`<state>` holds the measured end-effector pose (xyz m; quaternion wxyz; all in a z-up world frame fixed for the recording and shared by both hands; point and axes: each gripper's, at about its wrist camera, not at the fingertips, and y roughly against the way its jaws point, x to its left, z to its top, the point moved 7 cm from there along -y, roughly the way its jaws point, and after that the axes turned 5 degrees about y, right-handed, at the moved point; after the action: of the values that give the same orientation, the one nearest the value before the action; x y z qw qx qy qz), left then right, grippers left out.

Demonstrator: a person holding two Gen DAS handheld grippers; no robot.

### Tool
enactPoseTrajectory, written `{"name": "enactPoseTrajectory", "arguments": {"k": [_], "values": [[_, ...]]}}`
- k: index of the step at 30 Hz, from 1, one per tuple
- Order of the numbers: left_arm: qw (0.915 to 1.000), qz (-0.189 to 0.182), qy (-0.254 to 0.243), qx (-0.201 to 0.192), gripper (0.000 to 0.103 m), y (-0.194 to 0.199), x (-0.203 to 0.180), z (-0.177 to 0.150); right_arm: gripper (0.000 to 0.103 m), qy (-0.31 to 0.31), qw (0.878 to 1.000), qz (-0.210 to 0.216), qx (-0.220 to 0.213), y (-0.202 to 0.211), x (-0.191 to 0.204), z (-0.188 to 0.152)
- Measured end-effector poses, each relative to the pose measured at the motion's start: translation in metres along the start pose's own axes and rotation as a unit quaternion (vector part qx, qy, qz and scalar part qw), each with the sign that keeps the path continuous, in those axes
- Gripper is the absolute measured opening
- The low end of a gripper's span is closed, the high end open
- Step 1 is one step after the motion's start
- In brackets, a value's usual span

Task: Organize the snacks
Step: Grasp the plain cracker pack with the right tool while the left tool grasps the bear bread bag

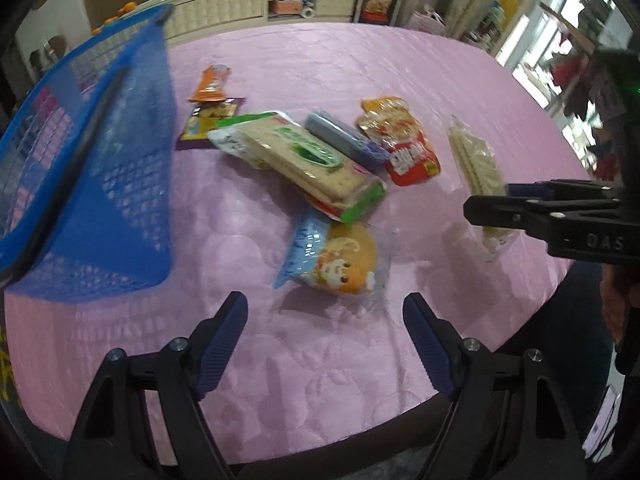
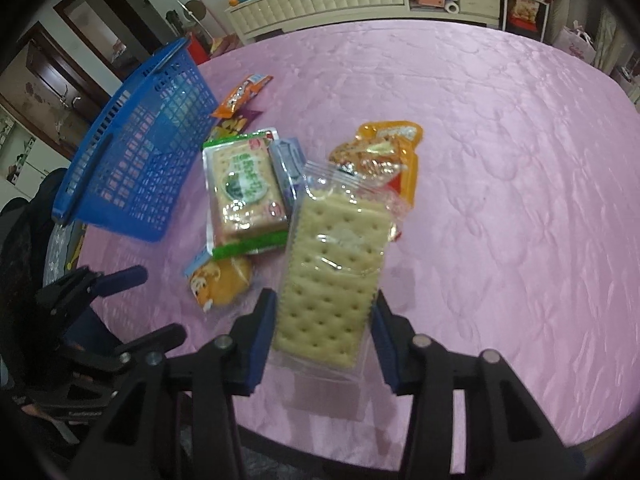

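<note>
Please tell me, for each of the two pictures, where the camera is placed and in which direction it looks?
Left wrist view: sits on the left hand-held gripper, looking steeply down at the pink table; its own open fingers show, and the right hand-held gripper at the right edge.
Right wrist view: sits on the right gripper, looking steeply down; its fingers clamp the clear cracker pack; the left gripper shows at lower left.
Both share the blue basket, the green cracker pack and the round bun pack.

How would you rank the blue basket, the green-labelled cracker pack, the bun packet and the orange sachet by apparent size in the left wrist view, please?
1. blue basket, though nearness inflates it
2. green-labelled cracker pack
3. bun packet, nearer the camera, so its gap to the pack is unsure
4. orange sachet, the farthest
</note>
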<state>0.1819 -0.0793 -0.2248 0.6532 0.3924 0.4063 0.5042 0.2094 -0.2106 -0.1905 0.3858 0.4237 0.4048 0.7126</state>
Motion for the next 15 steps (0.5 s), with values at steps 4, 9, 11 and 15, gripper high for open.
{"name": "enactPoseTrajectory", "arguments": {"k": [4, 9, 11, 15], "values": [[0.9993, 0.007, -0.033, 0.017, 0.078, -0.014, -0.006, 0.007, 0.051, -0.010, 1.000, 0.000, -0.009, 0.000, -0.001, -0.004], [0.9981, 0.013, -0.044, 0.041, 0.078, -0.033, -0.004, 0.016, 0.051, -0.021, 1.000, 0.004, -0.010, -0.001, -0.008, -0.010], [0.9976, 0.014, -0.047, 0.049, 0.078, -0.041, -0.004, 0.019, 0.051, -0.024, 1.000, 0.007, -0.007, -0.003, -0.011, -0.011], [0.9970, 0.000, -0.048, 0.061, 0.078, -0.051, -0.006, 0.028, 0.051, -0.027, 1.000, 0.012, -0.003, -0.006, -0.015, -0.014]]}}
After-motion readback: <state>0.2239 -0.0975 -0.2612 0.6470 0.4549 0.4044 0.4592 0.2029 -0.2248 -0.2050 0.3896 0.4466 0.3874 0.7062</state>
